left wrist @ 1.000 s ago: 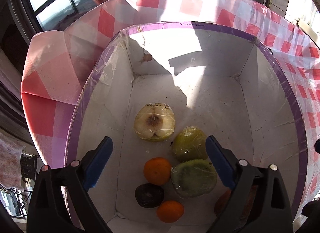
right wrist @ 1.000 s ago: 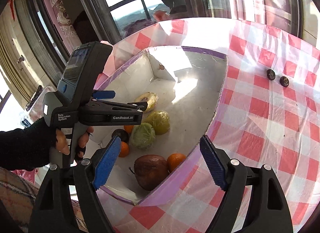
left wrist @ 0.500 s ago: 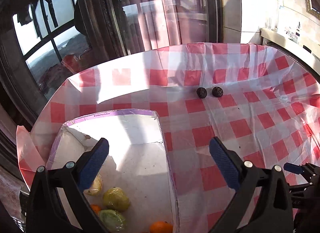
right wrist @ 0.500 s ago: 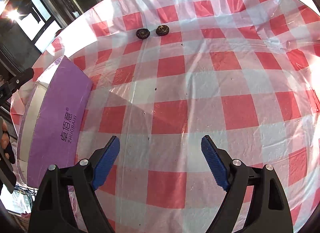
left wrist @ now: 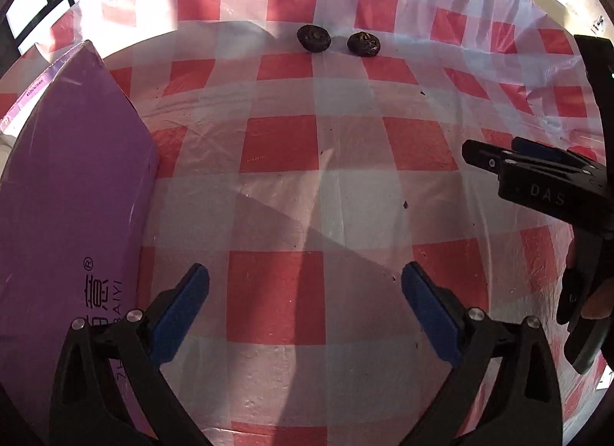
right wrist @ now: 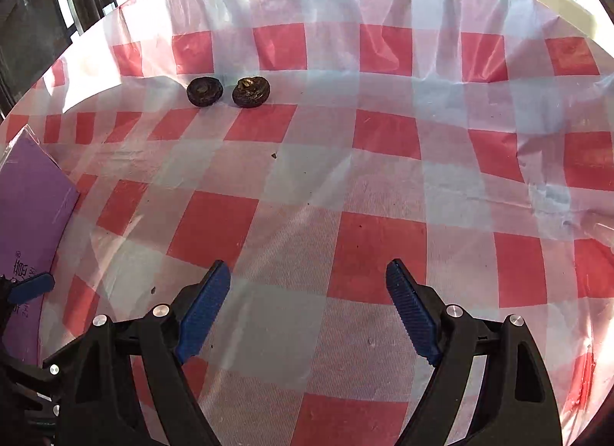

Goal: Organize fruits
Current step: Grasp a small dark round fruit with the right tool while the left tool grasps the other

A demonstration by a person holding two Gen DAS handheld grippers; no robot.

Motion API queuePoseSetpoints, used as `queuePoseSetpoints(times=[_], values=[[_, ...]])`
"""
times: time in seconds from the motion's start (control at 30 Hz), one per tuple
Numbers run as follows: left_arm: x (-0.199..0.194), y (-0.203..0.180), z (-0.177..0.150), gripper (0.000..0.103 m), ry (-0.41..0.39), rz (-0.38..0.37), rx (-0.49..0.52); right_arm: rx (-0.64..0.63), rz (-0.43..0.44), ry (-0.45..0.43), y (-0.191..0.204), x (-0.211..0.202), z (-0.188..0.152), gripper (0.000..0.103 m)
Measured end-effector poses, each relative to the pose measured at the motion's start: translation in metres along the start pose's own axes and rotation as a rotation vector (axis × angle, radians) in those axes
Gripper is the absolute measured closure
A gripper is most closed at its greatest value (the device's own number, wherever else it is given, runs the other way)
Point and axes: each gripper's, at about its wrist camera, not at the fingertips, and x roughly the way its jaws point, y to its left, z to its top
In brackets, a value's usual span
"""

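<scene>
Two dark, wrinkled round fruits lie side by side far back on the red-and-white checked tablecloth: the left fruit (left wrist: 314, 37) (right wrist: 204, 91) and the right fruit (left wrist: 363, 44) (right wrist: 251, 91). My left gripper (left wrist: 305, 287) is open and empty, over the cloth beside the purple box (left wrist: 65, 193). My right gripper (right wrist: 308, 283) is open and empty, well short of the fruits. The right gripper's body shows at the right of the left wrist view (left wrist: 545, 177). The box's inside is hidden.
The purple box also shows at the left edge of the right wrist view (right wrist: 30, 200). The tablecloth (right wrist: 376, 250) has a wrinkled plastic cover. Dark window frames (right wrist: 46, 12) stand behind the table's far left edge.
Both grippers swung away from the box interior, where several fruits lay, toward the open tablecloth. The two dark fruits now look nearer in both views. Both grippers stayed open.
</scene>
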Motion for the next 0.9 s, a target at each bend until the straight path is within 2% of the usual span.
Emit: queuePoseSetpoints(times=[0.1,0.13,0.33,0.43,0.5,0.53,0.57,0.6,0.73,0.9], values=[[0.006,0.004,-0.011,0.002,0.012,0.048,0.039,-0.047,0.007,-0.031,0.008,0.027,0.035,0.022],[0.006,0.007,-0.014,0.002,0.004,0.040,0.031,-0.057,0.010,-0.035,0.012,0.036,0.046,0.022],[0.008,0.018,-0.017,0.001,0.003,0.010,-0.082,-0.108,0.022,-0.050,0.035,0.081,0.101,0.026],[0.006,0.016,-0.018,0.001,-0.018,0.024,-0.090,-0.147,0.020,-0.052,0.046,0.095,0.121,0.031],[0.004,0.016,-0.018,0.001,-0.019,0.027,-0.097,-0.164,0.023,-0.054,0.049,0.101,0.129,0.043],[0.004,0.015,-0.016,0.001,-0.005,0.026,-0.094,-0.165,0.023,-0.053,0.049,0.101,0.130,0.045],[0.005,0.015,-0.013,0.001,0.014,0.022,-0.091,-0.161,0.042,-0.051,0.048,0.100,0.130,0.057],[0.006,0.014,-0.009,0.001,0.033,0.020,-0.090,-0.153,0.047,-0.052,0.045,0.097,0.127,0.064],[0.017,0.016,0.021,0.002,0.047,0.037,-0.080,-0.043,0.055,-0.077,0.010,0.072,0.093,0.064],[0.041,0.007,0.085,0.002,-0.015,0.027,-0.049,0.083,0.016,-0.092,-0.042,0.036,0.036,0.064]])
